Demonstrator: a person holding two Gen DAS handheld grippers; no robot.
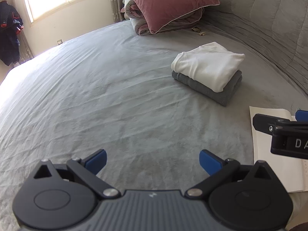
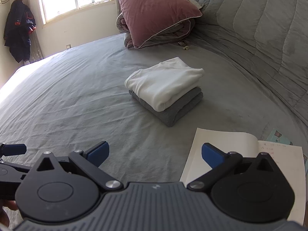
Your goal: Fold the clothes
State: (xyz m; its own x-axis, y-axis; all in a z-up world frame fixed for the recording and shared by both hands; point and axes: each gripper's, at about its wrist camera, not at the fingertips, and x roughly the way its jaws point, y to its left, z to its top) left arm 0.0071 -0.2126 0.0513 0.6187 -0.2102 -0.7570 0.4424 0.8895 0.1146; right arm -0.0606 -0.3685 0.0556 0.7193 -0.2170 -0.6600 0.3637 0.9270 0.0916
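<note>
A folded white garment (image 1: 208,66) (image 2: 165,82) lies on top of a folded grey garment (image 1: 215,89) (image 2: 173,111), making a small stack on the grey bed sheet (image 1: 96,96) (image 2: 67,96). My left gripper (image 1: 153,160) is open above bare sheet, well short and left of the stack, with nothing between its blue pads. My right gripper (image 2: 155,154) is also open and empty, hovering near the stack's front side, its right finger over an open notebook. Part of the right gripper (image 1: 284,134) shows at the right edge of the left wrist view.
An open notebook (image 2: 227,154) (image 1: 269,157) lies on the sheet at front right. A mauve pillow (image 1: 167,2) (image 2: 154,9) leans on a rolled duvet (image 2: 159,36) at the back. A quilted headboard (image 2: 259,28) curves along the right. Dark clothes (image 2: 19,30) hang by the window.
</note>
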